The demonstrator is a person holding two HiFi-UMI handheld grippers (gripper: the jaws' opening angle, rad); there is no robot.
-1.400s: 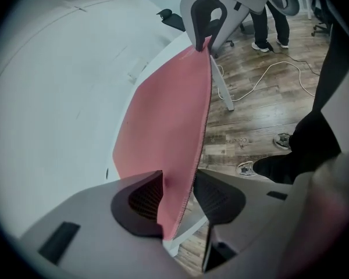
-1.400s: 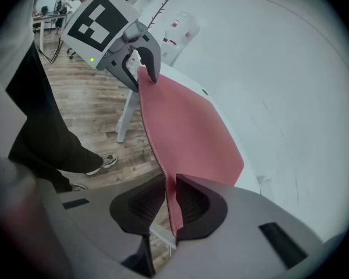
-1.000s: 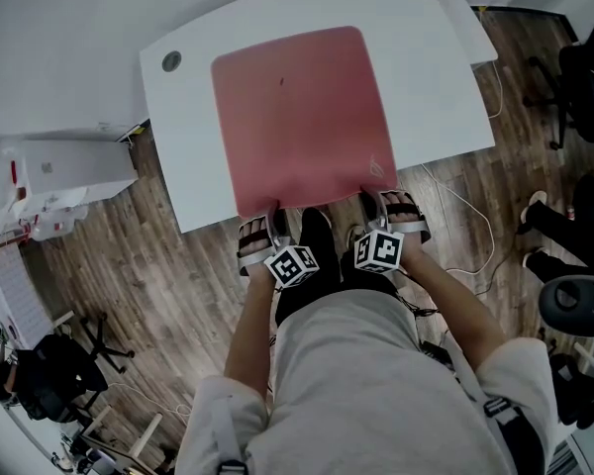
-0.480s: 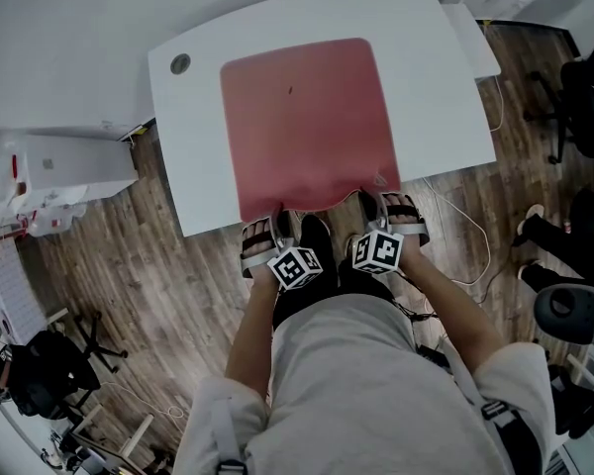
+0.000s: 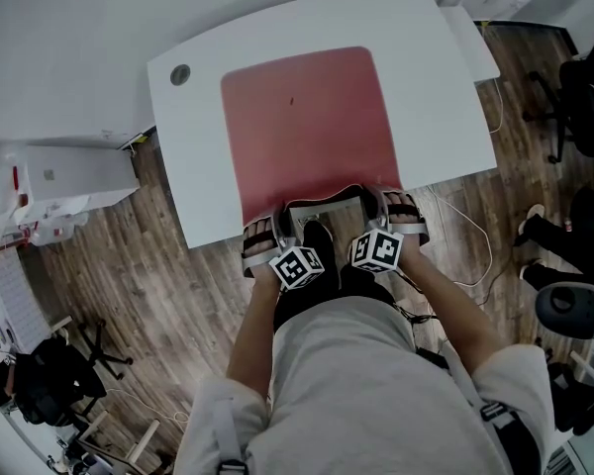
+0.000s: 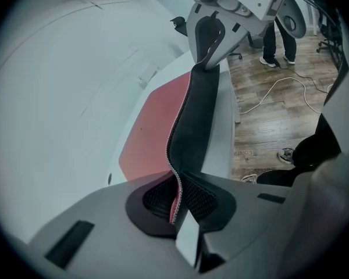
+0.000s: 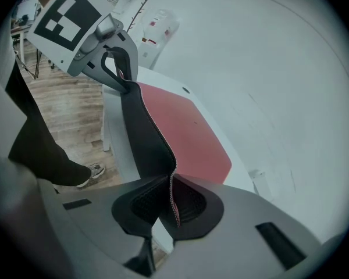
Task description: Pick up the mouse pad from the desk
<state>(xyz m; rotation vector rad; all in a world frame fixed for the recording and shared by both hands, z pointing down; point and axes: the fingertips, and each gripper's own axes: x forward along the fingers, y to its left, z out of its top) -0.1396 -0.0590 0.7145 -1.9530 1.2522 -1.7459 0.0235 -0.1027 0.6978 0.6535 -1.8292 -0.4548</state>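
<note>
A large red mouse pad (image 5: pixel 312 127) lies on the white desk (image 5: pixel 436 77). Its near edge is raised off the desk and folded up, so the black underside (image 5: pixel 322 206) shows between my two grippers. My left gripper (image 5: pixel 277 228) is shut on the pad's near left corner. My right gripper (image 5: pixel 381 206) is shut on the near right corner. In the left gripper view the stitched pad edge (image 6: pixel 183 127) runs from my left gripper (image 6: pixel 177 199) up to the right gripper (image 6: pixel 212 39). The right gripper view shows the pad (image 7: pixel 151 132) pinched in my right gripper (image 7: pixel 171 199).
A round cable hole (image 5: pixel 180 73) sits in the desk's far left corner. A white cabinet (image 5: pixel 69 181) stands on the wooden floor at the left. Black office chairs (image 5: pixel 589 97) and a loose white cable (image 5: pixel 465 216) are at the right. My legs stand right at the desk's near edge.
The pad's near edge has come up off the desk and curled toward me, baring its black underside. Both grippers have drawn slightly back and up with it.
</note>
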